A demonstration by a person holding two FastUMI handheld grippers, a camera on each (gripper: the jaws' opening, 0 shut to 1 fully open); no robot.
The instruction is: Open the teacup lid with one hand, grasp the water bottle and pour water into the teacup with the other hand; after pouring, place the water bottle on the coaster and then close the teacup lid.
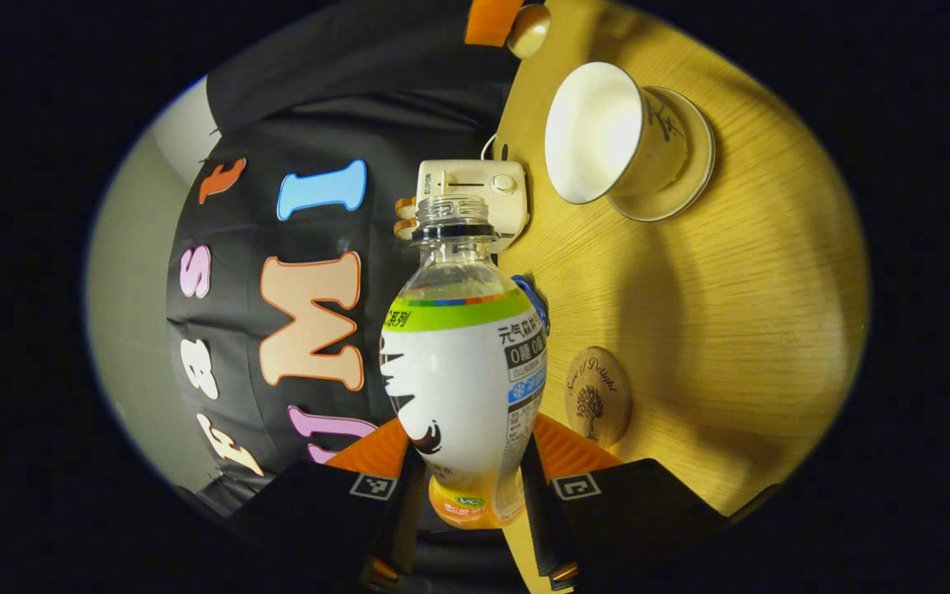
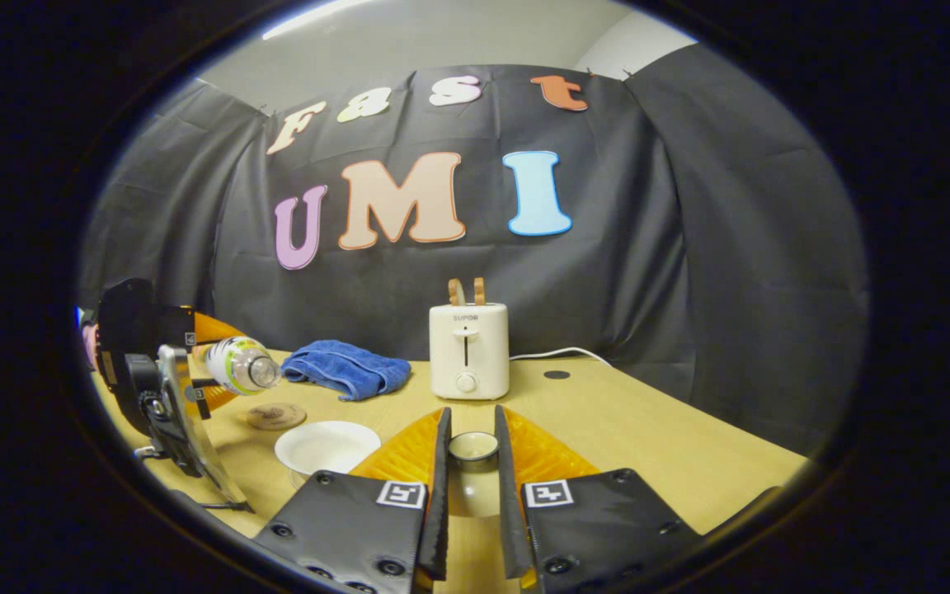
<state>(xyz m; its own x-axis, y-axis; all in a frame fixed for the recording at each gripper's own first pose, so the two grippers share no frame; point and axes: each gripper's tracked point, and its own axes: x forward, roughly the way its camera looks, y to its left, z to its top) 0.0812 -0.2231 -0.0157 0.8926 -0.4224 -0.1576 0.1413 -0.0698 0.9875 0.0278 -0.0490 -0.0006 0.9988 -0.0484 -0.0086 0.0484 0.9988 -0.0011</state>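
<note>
Gripping the uncapped water bottle (image 1: 463, 363), the left gripper (image 1: 467, 495) tilts it near the open teacup (image 1: 615, 136); the right gripper (image 2: 472, 470) clamps the lid (image 2: 472, 446), the right gripper view adding a blue towel (image 2: 347, 369).

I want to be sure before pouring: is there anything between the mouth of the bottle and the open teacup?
Nothing visible stands in the way. The left gripper holds the clear plastic water bottle with the white label, uncapped and tipped sideways. The white ceramic teacup stands open; the right gripper holds its lid aside.
</note>
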